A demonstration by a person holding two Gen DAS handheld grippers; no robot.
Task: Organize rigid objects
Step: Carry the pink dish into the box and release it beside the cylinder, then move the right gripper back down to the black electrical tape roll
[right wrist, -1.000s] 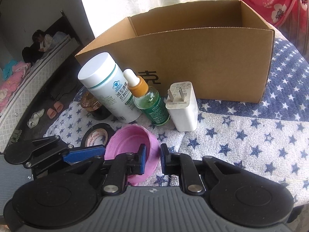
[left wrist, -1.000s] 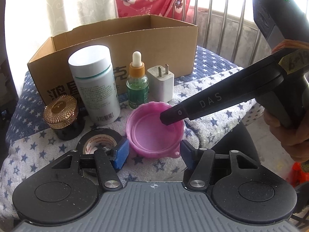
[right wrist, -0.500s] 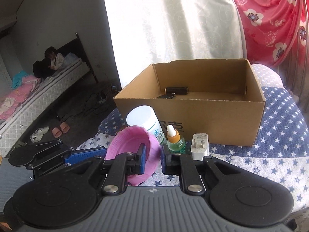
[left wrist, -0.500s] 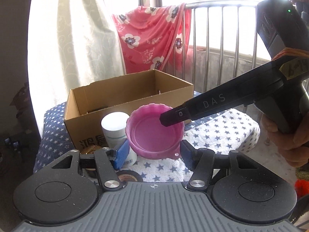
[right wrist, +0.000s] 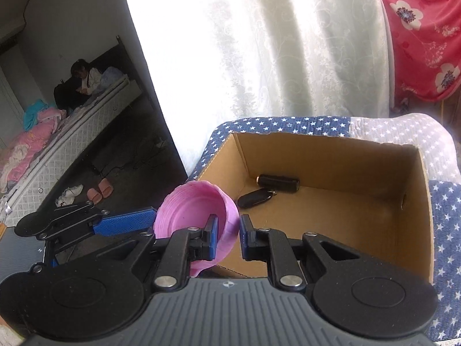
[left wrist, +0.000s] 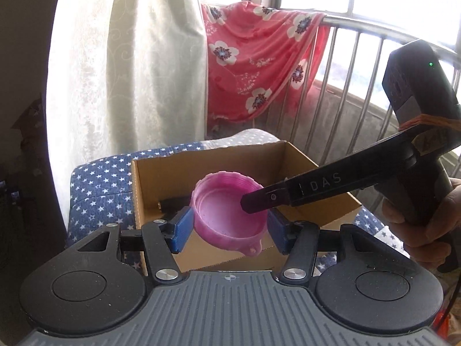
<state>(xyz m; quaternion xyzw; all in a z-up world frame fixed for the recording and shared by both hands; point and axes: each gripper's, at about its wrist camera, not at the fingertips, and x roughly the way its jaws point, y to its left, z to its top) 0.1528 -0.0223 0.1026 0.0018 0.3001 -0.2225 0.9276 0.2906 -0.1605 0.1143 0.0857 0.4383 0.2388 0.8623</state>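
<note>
Round pink plastic bowl point(left wrist: 229, 216) over the near wall of an open brown cardboard box point(right wrist: 331, 155); right gripper point(right wrist: 227, 235) clamped on its rim, left gripper point(left wrist: 227, 226) pads flank it, contact unclear; box floor mostly bare.

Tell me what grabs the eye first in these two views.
A pink bowl hangs in the air over the near edge of an open cardboard box, its rim pinched by the right hand-held gripper. Behind it, a red flowered cloth is draped over a metal railing. Two small dark items lie on the box floor.
</note>
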